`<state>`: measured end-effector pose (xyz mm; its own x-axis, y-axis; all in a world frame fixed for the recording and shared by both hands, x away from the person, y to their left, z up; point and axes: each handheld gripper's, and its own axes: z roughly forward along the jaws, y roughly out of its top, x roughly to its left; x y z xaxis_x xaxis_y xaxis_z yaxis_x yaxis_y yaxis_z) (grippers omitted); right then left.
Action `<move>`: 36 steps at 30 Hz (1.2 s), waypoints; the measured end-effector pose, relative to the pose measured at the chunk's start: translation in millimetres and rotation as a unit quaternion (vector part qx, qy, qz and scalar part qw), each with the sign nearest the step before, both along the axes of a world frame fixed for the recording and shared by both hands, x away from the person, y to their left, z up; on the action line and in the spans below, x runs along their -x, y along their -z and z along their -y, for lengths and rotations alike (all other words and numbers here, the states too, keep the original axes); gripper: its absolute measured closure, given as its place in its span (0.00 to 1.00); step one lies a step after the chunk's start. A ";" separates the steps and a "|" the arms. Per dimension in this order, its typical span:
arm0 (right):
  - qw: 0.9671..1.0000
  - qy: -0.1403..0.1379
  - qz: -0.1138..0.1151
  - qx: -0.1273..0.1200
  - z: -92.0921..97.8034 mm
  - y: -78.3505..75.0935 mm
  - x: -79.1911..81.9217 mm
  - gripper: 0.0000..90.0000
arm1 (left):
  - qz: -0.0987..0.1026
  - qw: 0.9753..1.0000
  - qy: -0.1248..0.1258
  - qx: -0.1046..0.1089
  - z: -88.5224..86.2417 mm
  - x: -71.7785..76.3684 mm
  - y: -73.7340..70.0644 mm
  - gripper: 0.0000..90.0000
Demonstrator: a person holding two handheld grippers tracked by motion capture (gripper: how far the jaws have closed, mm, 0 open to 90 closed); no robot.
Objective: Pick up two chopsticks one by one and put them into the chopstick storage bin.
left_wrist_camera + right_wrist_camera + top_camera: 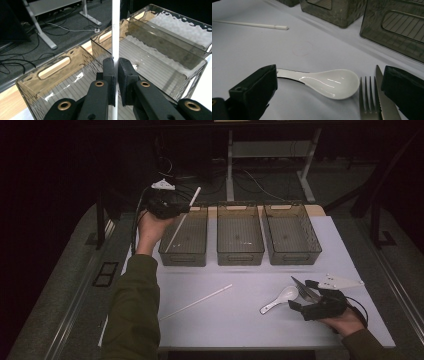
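My left gripper (170, 205) is raised over the back of the left bin (184, 240), shut on a white chopstick (184, 216) that slants down into that bin. The left gripper view has the chopstick (115, 32) pinched between the jaws (117, 75). Low at the table's right front, my right gripper (303, 295) is open. A white spoon (332, 82) lies between its jaws (329, 86), with a fork (366, 100) and a knife (384, 102) beside the right jaw. A second chopstick (197, 302) lies on the table.
Three smoky clear bins stand in a row at the back: the left one, the middle (240, 237) and the right (292, 235). The white table (240, 325) ends near my forearms. Cables and desk legs (230, 165) lie on the floor beyond.
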<state>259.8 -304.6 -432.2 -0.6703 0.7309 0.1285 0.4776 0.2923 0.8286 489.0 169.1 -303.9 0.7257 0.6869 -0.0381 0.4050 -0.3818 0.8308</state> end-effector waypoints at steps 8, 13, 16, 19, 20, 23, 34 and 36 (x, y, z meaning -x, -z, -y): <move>1.000 0.001 0.000 0.000 0.7 0.1 -0.2 0.01 | -0.014 1.000 -0.003 -0.015 2.1 -2.9 14.5 0.93; 1.000 0.001 0.000 0.001 0.9 0.0 -0.1 0.01 | -0.020 1.000 -0.012 -0.017 -0.7 -4.0 19.9 0.93; 1.000 0.001 0.000 0.000 0.9 -0.2 0.0 0.01 | -0.028 0.999 -0.016 -0.015 -1.7 -5.4 26.0 0.93; 1.000 0.001 0.000 -0.001 1.1 -0.3 0.1 0.01 | -0.036 0.999 -0.016 -0.018 -1.2 -7.1 33.8 0.93; 1.000 0.001 0.000 -0.001 1.2 -0.3 0.0 0.01 | -0.039 0.999 -0.017 -0.017 -0.8 -7.6 36.3 0.93; 1.000 0.002 0.000 -0.002 1.7 -0.1 -0.2 0.01 | -0.048 0.998 -0.019 -0.020 -0.2 -10.2 43.3 0.93; 1.000 0.003 0.000 -0.002 2.1 -0.5 0.2 0.01 | -0.059 0.996 -0.037 -0.051 14.6 -21.1 62.0 0.93; 1.000 0.002 0.000 -0.002 2.3 -0.4 0.1 0.01 | -0.061 0.995 -0.048 -0.057 19.2 -23.5 66.6 0.93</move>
<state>259.6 -307.0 -431.8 -0.6669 0.7333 0.1321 0.4792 0.2863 0.8297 512.5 149.9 -370.4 0.6506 0.7584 -0.0407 0.5400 -0.4243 0.7269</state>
